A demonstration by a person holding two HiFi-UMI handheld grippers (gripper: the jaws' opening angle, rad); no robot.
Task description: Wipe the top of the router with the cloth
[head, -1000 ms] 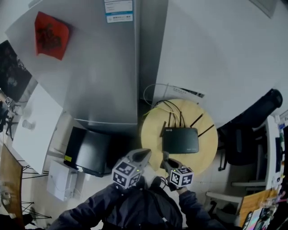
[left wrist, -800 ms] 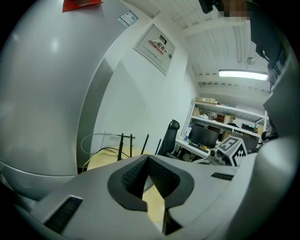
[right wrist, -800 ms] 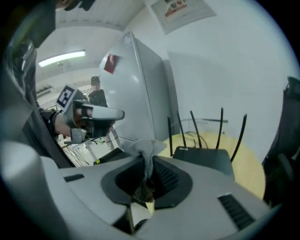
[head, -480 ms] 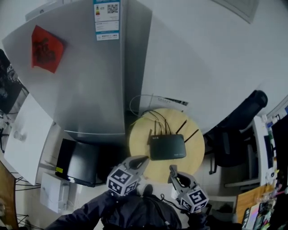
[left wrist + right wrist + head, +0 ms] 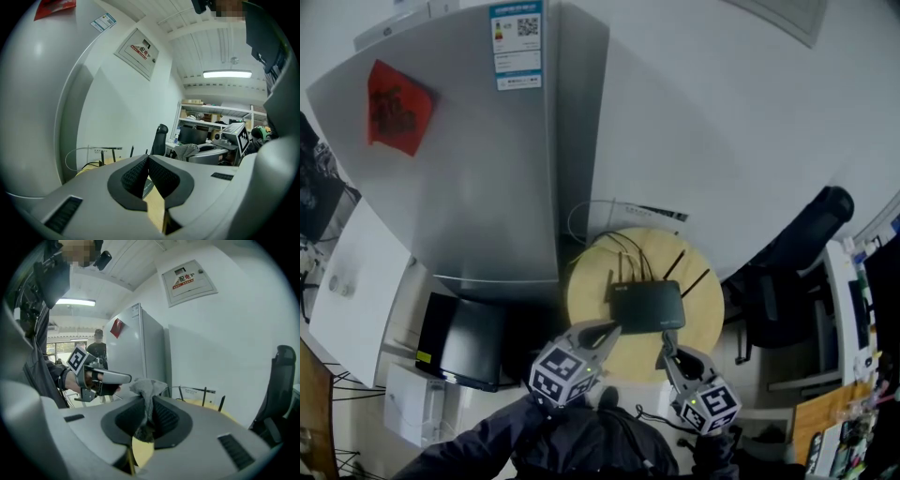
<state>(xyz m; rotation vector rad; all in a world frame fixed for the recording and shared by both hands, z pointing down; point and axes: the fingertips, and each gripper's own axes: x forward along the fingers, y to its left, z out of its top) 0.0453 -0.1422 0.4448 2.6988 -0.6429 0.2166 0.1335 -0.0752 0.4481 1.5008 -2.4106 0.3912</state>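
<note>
The black router (image 5: 647,307) lies flat on a round wooden table (image 5: 592,305), its antennas pointing toward the wall. My left gripper (image 5: 612,329) hovers at the table's near edge, just left of the router's front corner, jaws shut on nothing. My right gripper (image 5: 665,348) is at the near edge, just in front of the router. In the right gripper view it (image 5: 149,401) is shut on a grey cloth (image 5: 147,386) that bunches up above the fingertips. Two router antennas (image 5: 205,395) show beyond. In the left gripper view the shut jaws (image 5: 147,158) hide most of the router.
A tall silver fridge (image 5: 487,169) stands left of the table, with a dark box (image 5: 469,342) on the floor by it. Cables (image 5: 600,220) loop behind the router. A black office chair (image 5: 797,253) is at the right. A person (image 5: 98,345) stands far off.
The head view has swung, so the table now sits further left. Both grippers have edged closer to the router's near side; the right still holds the cloth.
</note>
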